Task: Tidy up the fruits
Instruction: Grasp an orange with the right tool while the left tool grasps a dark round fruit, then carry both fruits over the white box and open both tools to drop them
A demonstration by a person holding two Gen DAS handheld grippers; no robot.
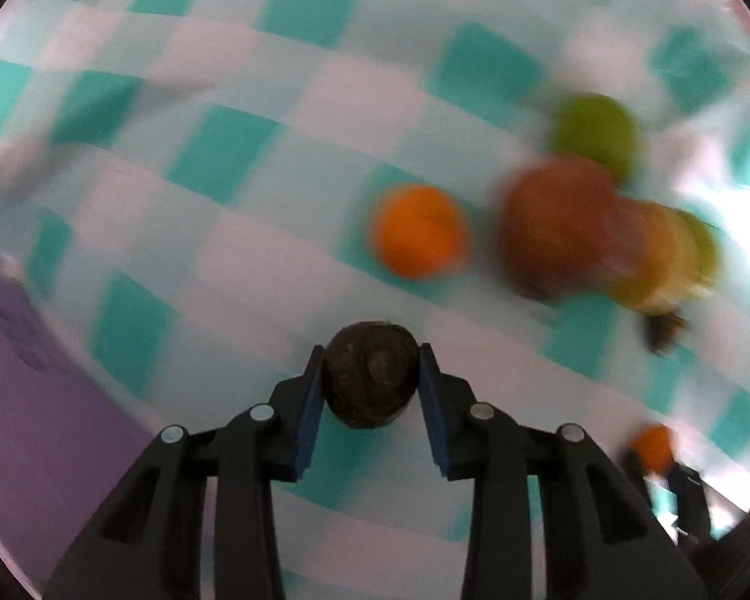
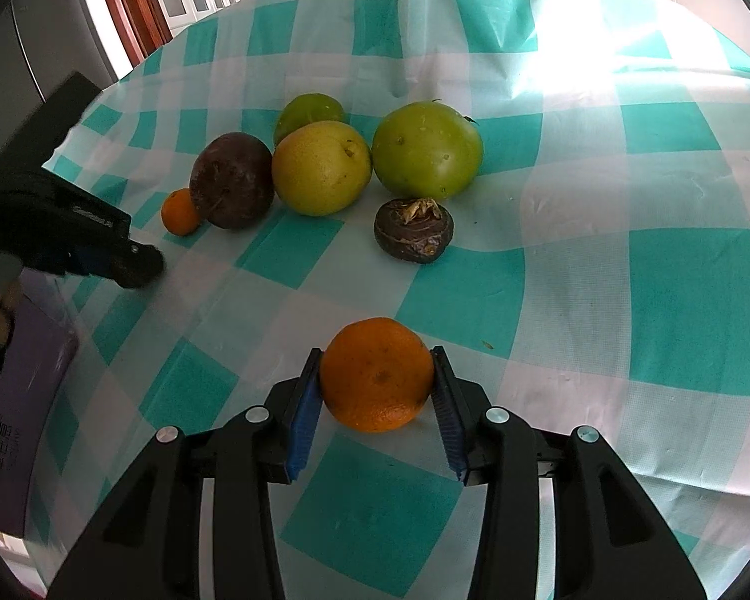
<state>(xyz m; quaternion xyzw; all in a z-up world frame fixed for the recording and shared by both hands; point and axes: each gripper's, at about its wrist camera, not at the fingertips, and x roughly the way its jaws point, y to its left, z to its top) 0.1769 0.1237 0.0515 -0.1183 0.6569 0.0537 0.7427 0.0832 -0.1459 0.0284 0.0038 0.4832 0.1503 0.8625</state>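
On the checked cloth (image 2: 675, 300), loose fruit (image 2: 320, 167); no container shows.

Clustered green, yellow, purple fruits (image 2: 320, 170) on checked cloth (image 2: 675, 300); two gripped.

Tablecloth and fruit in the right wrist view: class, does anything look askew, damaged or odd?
Only the tablecloth: a raised crease runs along its far part, so it is not flat. The fruit looks whole and nothing is spilled.
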